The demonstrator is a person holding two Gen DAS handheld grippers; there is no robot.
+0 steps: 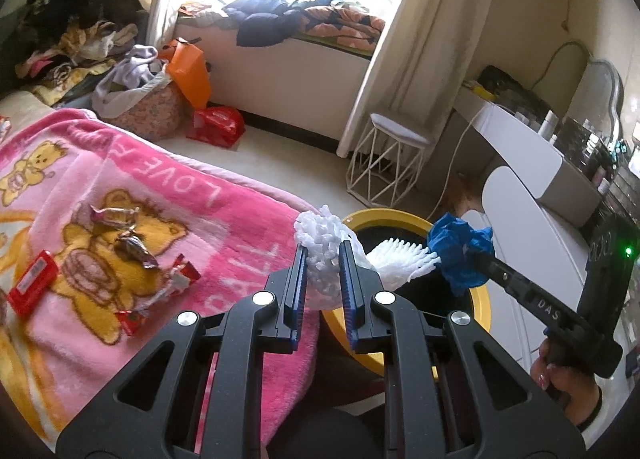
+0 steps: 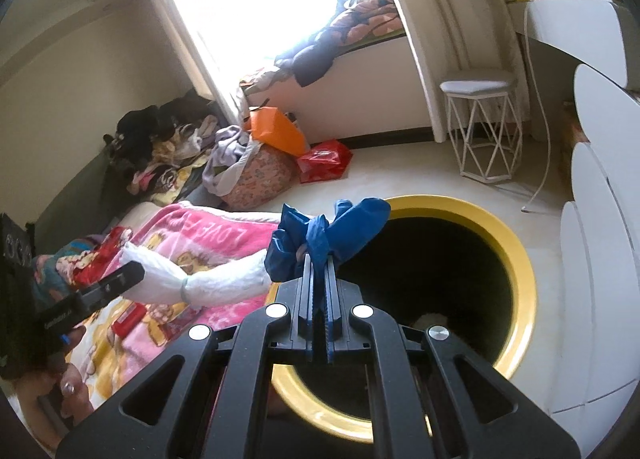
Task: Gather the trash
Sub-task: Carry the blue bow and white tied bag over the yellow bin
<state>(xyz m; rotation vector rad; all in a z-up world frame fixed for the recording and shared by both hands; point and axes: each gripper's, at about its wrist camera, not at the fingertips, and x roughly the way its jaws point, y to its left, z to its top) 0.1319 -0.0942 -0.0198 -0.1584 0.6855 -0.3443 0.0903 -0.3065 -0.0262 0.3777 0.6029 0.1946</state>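
Trash held over the bin

Our left gripper clamps white foam netting; our right gripper pinches blue plastic, centre frame, above the yellow-rimmed bin.

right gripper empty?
No, in the right wrist view the right gripper is shut on a crumpled blue plastic piece, held over the yellow-rimmed bin.

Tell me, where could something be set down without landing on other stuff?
Bare floor between the pink blanket, wire stool and red bag. Crowded: wrappers on the blanket, clothes piled by the wall.
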